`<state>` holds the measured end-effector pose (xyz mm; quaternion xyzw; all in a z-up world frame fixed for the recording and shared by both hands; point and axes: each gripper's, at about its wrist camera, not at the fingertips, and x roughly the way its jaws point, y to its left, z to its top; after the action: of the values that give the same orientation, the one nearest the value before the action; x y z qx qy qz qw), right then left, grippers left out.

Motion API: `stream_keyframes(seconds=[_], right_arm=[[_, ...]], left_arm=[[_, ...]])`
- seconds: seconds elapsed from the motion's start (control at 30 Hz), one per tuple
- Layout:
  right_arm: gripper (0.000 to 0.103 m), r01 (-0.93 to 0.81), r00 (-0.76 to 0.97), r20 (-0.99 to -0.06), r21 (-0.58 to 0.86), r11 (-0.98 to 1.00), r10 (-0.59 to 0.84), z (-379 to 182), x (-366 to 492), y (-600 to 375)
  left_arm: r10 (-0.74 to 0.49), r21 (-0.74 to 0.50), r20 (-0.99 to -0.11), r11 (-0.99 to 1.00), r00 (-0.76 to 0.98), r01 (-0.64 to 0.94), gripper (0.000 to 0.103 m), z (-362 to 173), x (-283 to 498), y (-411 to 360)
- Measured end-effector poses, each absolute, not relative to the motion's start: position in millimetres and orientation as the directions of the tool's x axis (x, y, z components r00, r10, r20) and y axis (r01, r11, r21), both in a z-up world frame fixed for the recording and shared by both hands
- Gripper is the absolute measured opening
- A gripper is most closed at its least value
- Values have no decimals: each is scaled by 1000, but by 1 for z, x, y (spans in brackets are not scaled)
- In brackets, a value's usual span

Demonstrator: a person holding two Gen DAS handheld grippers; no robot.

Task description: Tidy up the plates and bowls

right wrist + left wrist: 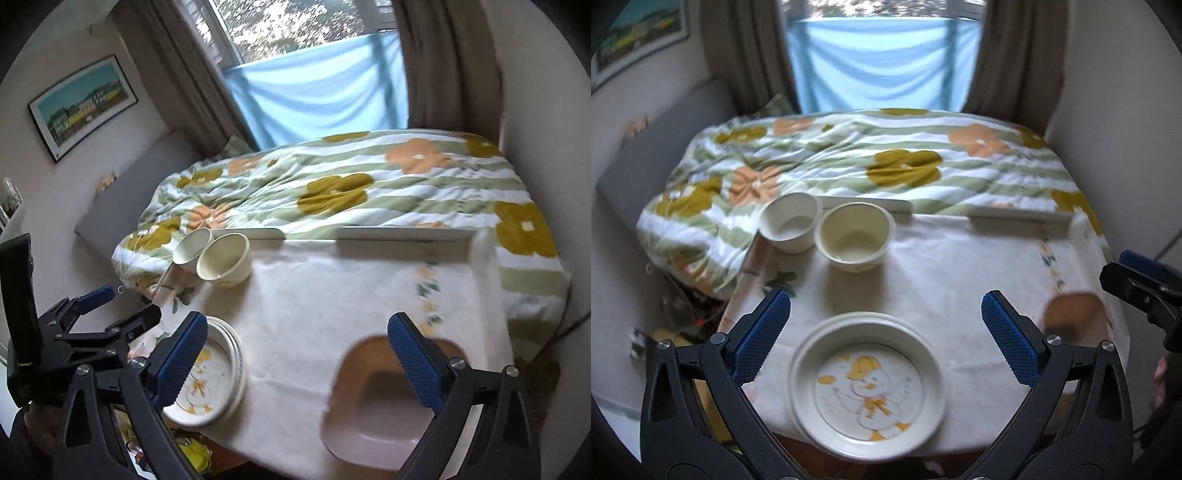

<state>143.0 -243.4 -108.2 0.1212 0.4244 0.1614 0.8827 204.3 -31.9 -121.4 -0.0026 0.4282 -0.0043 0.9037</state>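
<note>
On my left wrist view, the left gripper (pixel 884 325) has its jaws spread wide with nothing between the blue pads. Low in the centre of the frame, just under that gap, sits the duck plate (pixel 868 384), a white plate with an orange duck print, apparently the top of a small stack at the near edge of the cloth-covered table (pixel 960 266). Further up, left of centre, two white bowls (pixel 822 230) stand side by side, touching or nearly so; the right one is the larger. At the right edge I see part of the right gripper (pixel 1145 291) and a blurred brown-rimmed dish (pixel 1075 314).

On my right wrist view, the right gripper (pixel 297 354) is also fully open and holds nothing. The brown-rimmed dish (pixel 376 413), pinkish inside, lies at lower centre-right, with the right finger crossing in front of its rim; I cannot tell whether they touch. The plate stack (pixel 221 380) is at lower left, behind the left finger. A flowered quilt (pixel 351 192) fills the middle, beyond the table.
</note>
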Motion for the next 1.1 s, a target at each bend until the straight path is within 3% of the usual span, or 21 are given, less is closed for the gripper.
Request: stream_keyframes(seconds=[0.3, 0.37, 0.43, 0.47, 0.57, 0.9, 1.0, 1.1], right_arm=[[97, -225, 507, -767, 323, 919, 394, -129, 245, -167], [97, -219, 454, -798, 330, 918, 396, -150, 270, -149], [97, -208, 417, -815, 347, 915, 403, -172, 291, -134], [95, -201, 404, -821, 351, 915, 404, -181, 297, -129], [75, -184, 339, -842, 378, 907, 420, -215, 319, -112], [47, -135, 263, -841, 454, 881, 473, -270, 342, -93], [29, -146, 248, -843, 455, 879, 477, -275, 346, -89], [19, -153, 238, -833, 475, 866, 499, -277, 347, -87]], left_arm=[[-74, -178, -835, 974, 546, -141, 102, -157, 287, 63], [-111, -222, -853, 962, 510, -161, 96, -177, 308, 77], [-151, -258, -866, 951, 476, -168, 76, -199, 325, 86], [-170, -273, -875, 946, 453, -173, 72, -214, 336, 90], [-201, -292, -889, 941, 412, -171, 58, -246, 356, 91], [-288, -347, -890, 930, 352, -118, 24, -299, 391, 87], [-291, -350, -888, 930, 355, -115, 23, -300, 392, 88], [-300, -359, -885, 927, 356, -112, 22, -299, 393, 90]])
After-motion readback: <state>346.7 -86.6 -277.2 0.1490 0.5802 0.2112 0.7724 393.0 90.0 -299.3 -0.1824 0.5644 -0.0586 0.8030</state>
